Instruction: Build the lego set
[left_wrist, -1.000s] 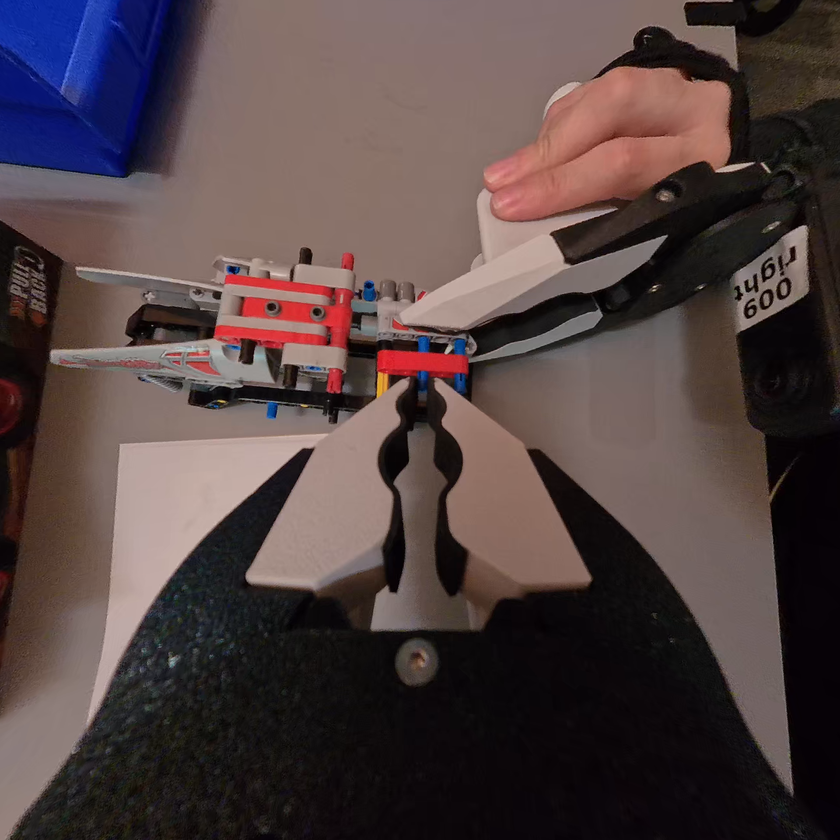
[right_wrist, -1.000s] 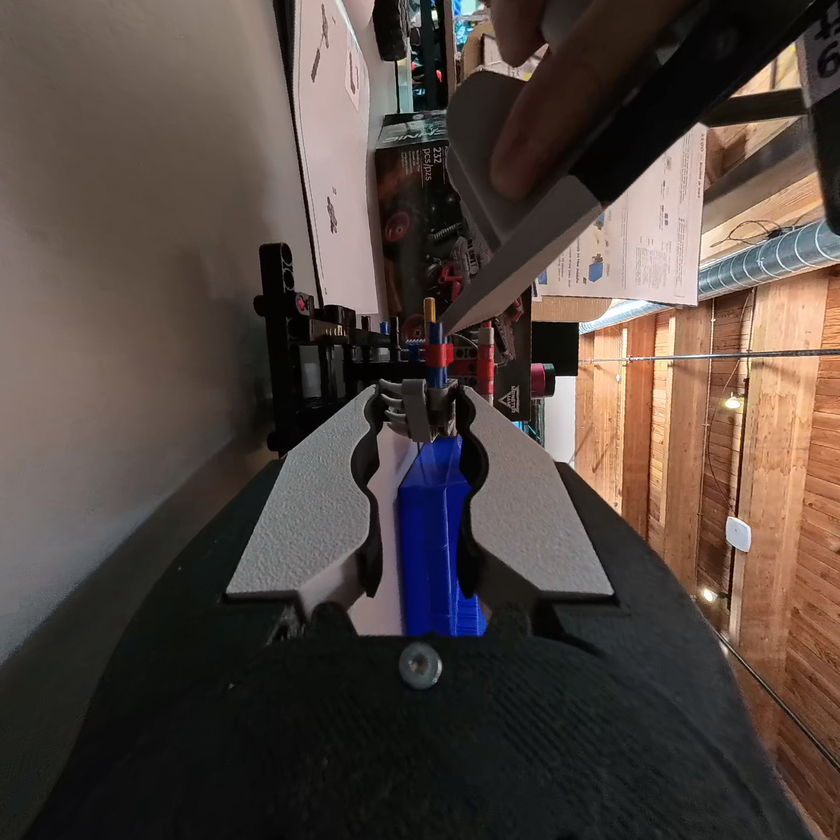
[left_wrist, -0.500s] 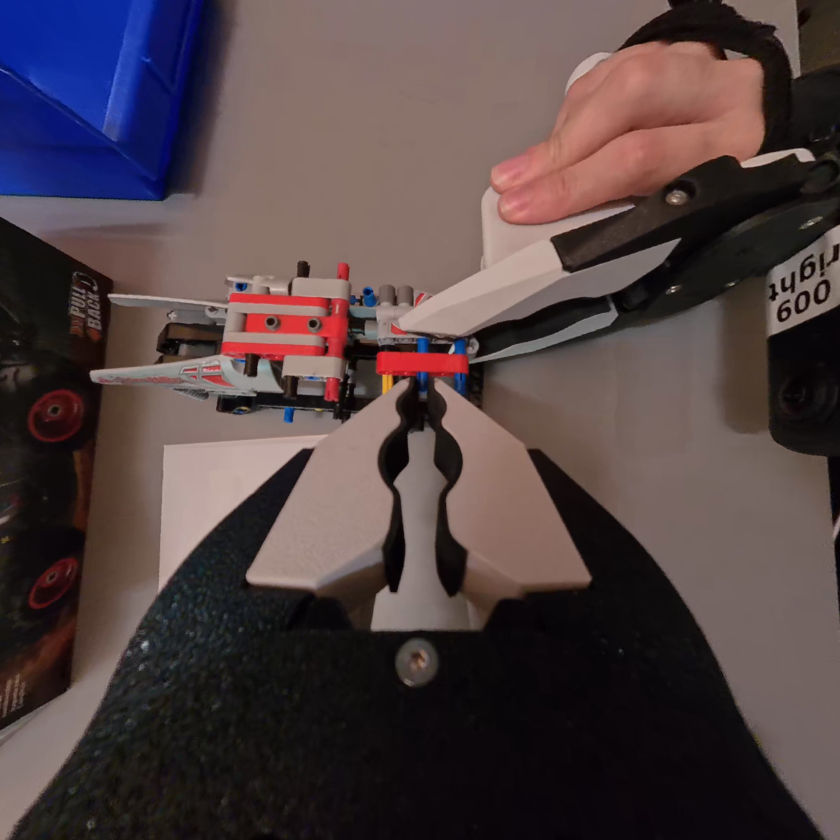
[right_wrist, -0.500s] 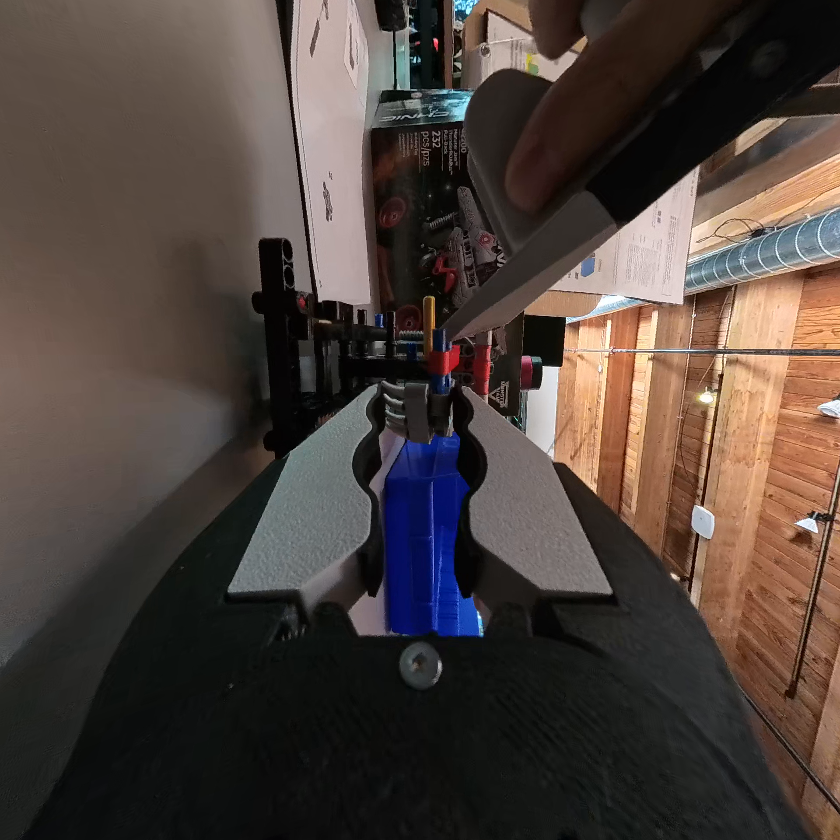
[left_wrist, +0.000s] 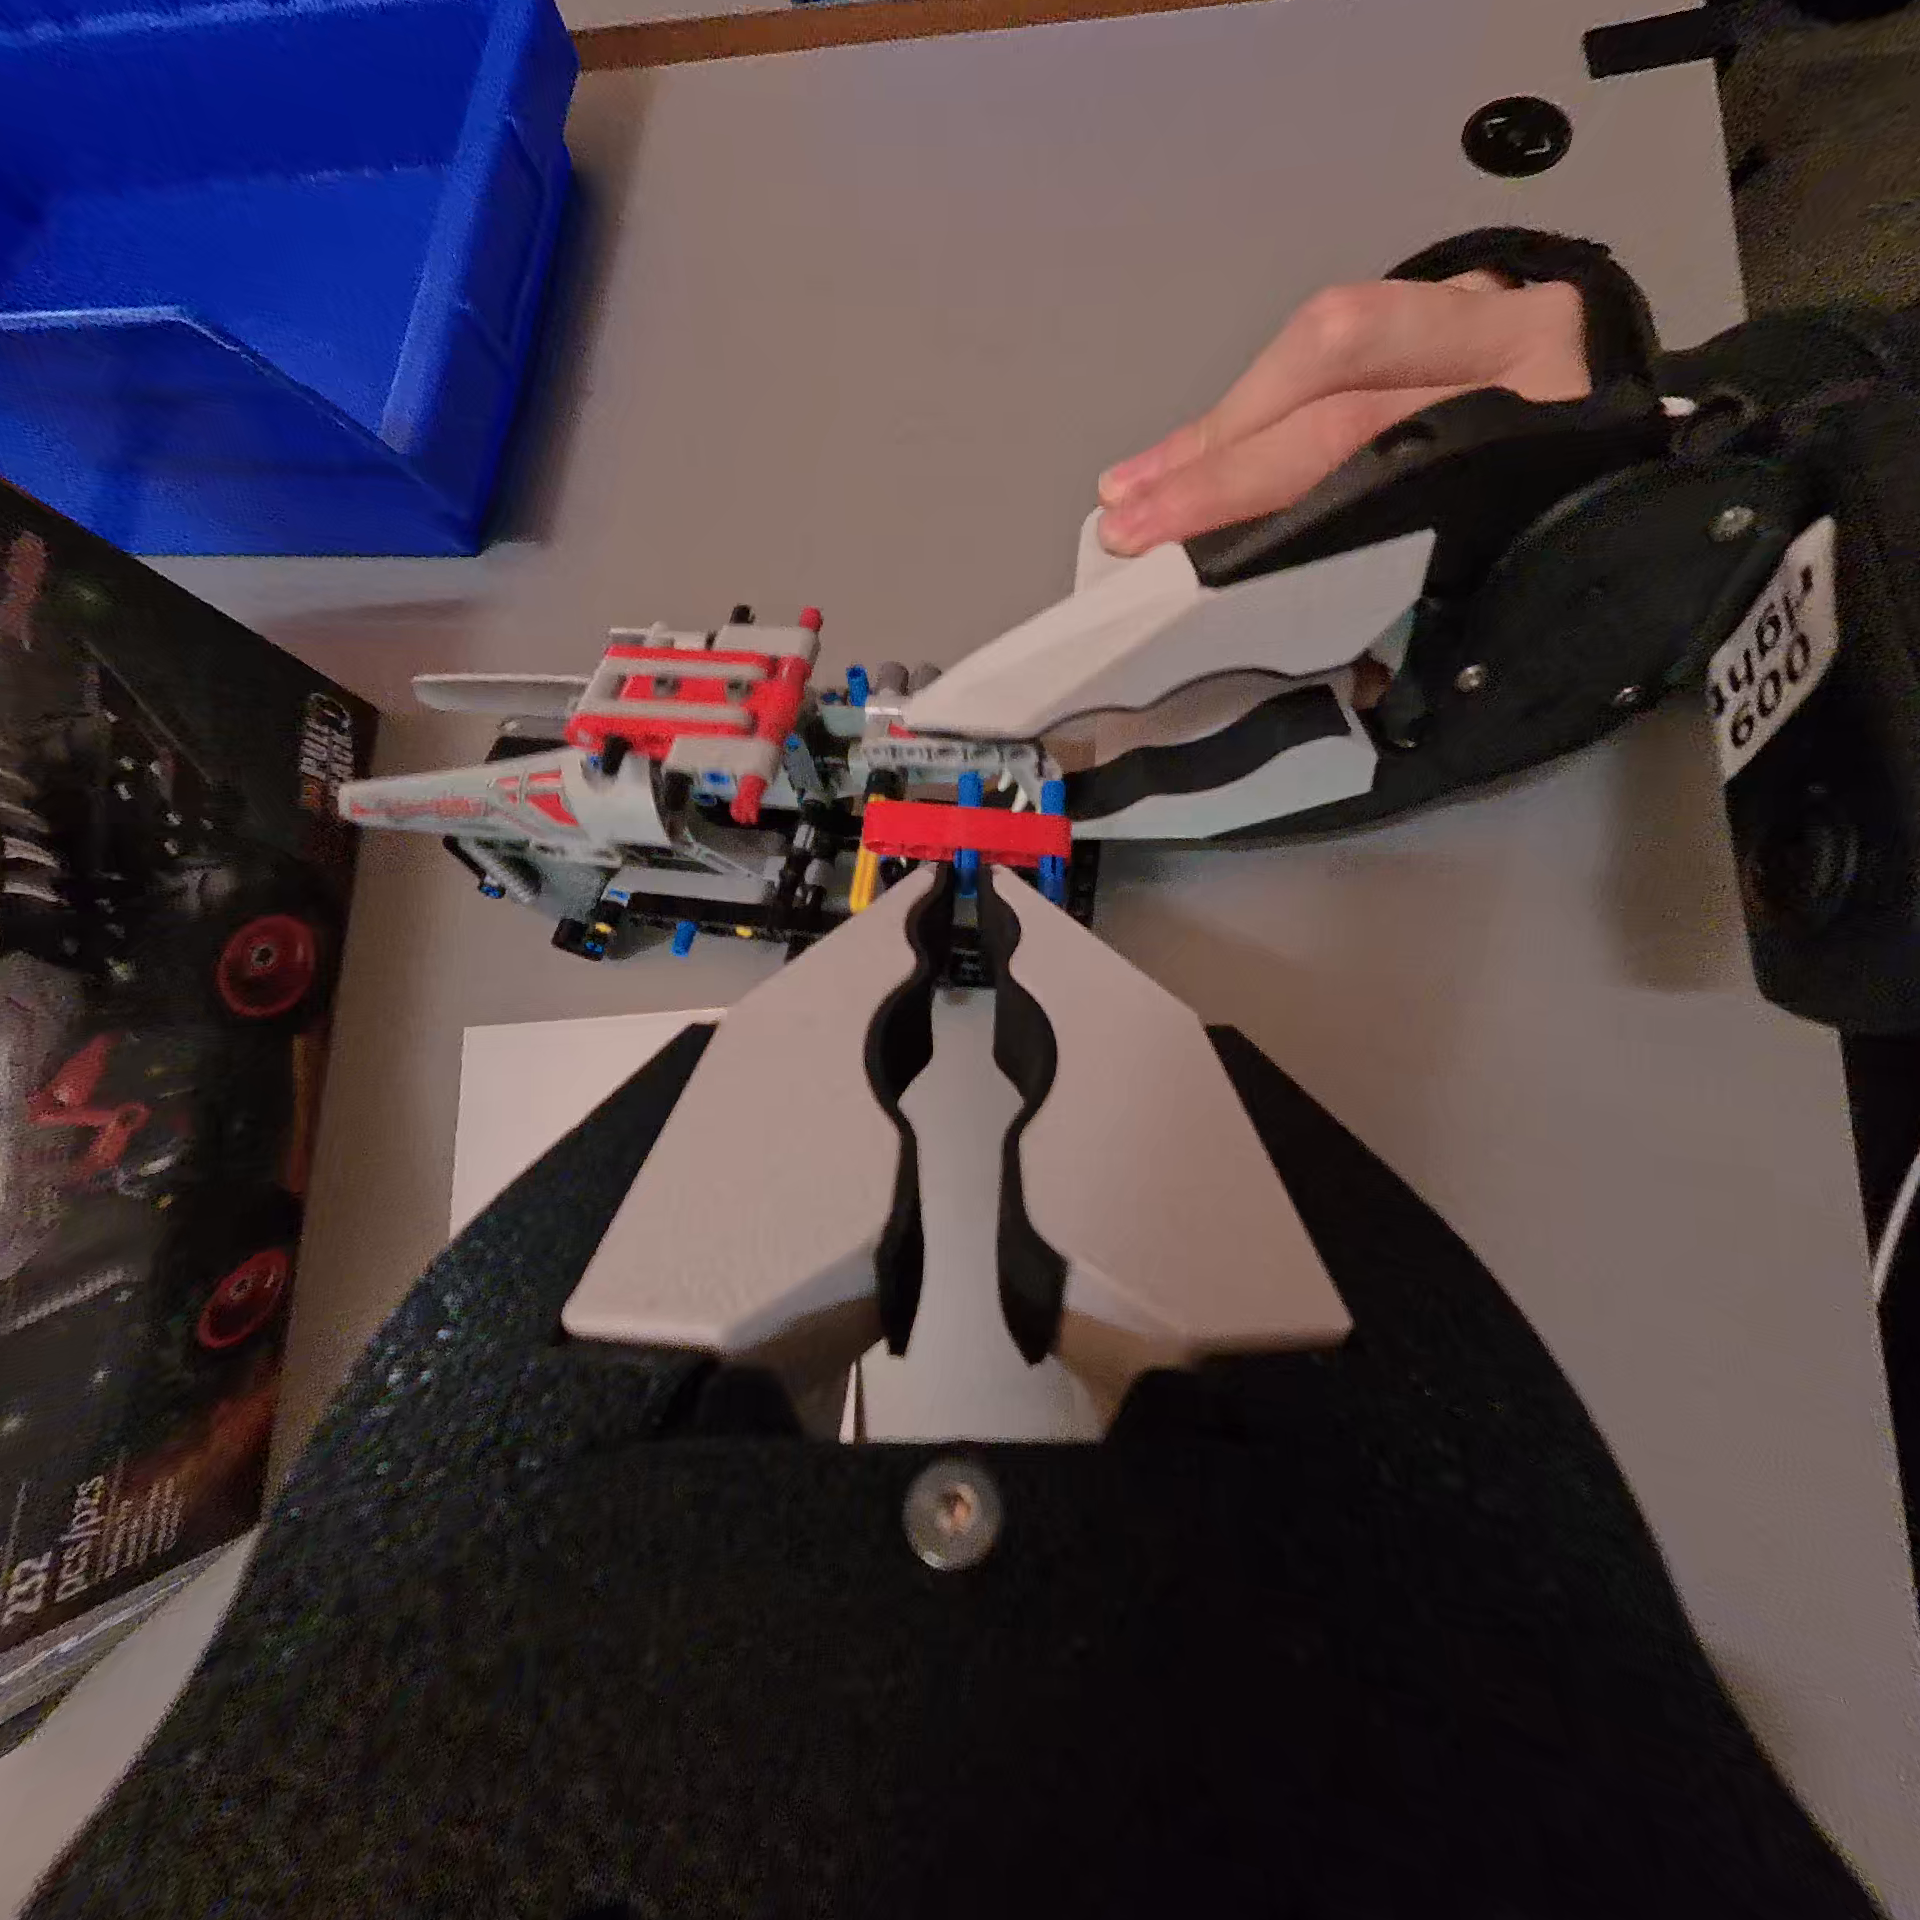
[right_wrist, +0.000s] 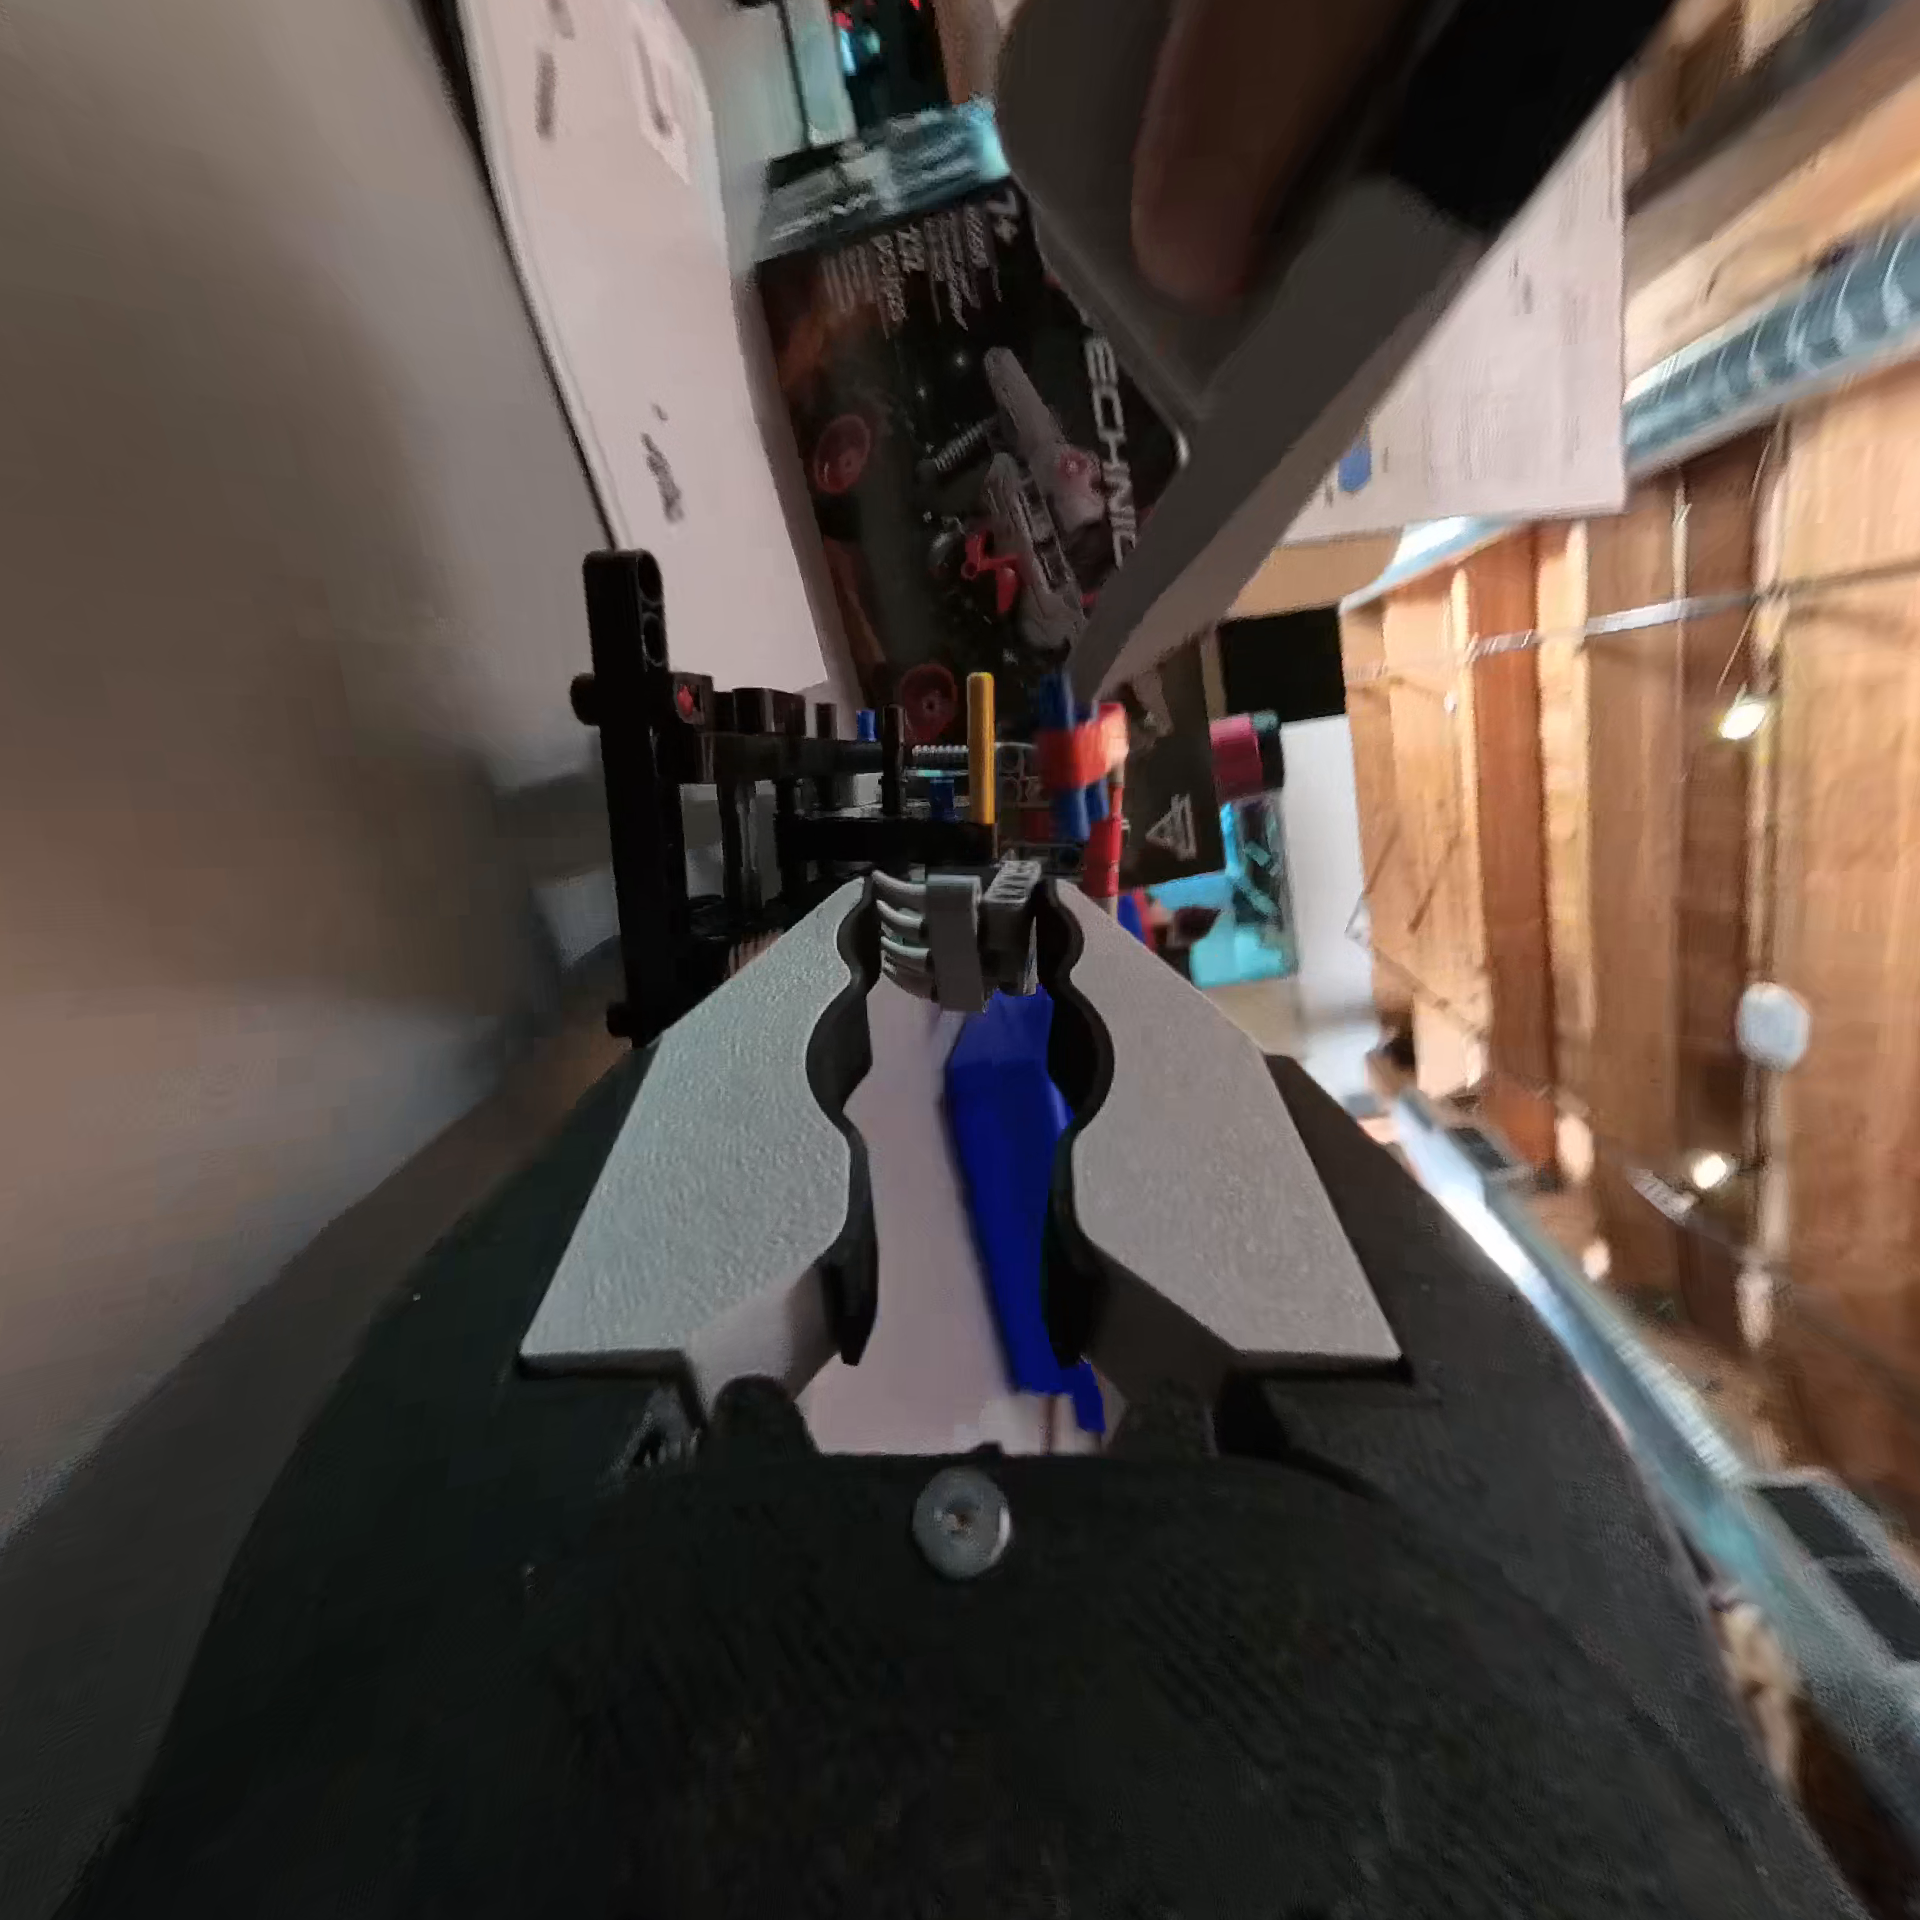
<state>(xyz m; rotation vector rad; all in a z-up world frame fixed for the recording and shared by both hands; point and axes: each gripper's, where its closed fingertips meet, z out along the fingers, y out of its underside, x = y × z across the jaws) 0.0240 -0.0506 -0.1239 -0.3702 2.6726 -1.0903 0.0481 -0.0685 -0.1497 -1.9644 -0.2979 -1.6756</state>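
Table (left_wrist: 1039, 312): grey; its far edge runs along the top in the left wrist view, with a dark round hole (left_wrist: 1515, 135) at 1 o'clock.
Open room: bare table lies at 12 o'clock behind the model, and at 3 to 5 o'clock on the near right.
Bin (left_wrist: 239, 260): blue, at 10 o'clock, near the model but apart from it.
Box (left_wrist: 135, 987): dark, with red wheels printed on it, at 9 o'clock, just beside the model's pointed end.
Paper (left_wrist: 561, 1101): white sheet at 7 o'clock, partly under the left gripper.
Model (left_wrist: 717, 790): at the centre of the table; black frame, grey panels, red beams, blue pins, one yellow axle (right_wrist: 980, 748).
Left gripper (left_wrist: 961, 883): jaws pinch a blue pin just under the red beam (left_wrist: 966, 831).
Right gripper (right_wrist: 956, 914): comes in from 3 o'clock; jaws pinch the model's grey end.
Hand (left_wrist: 1340, 405): at 2 o'clock, fingers lie on the right gripper.
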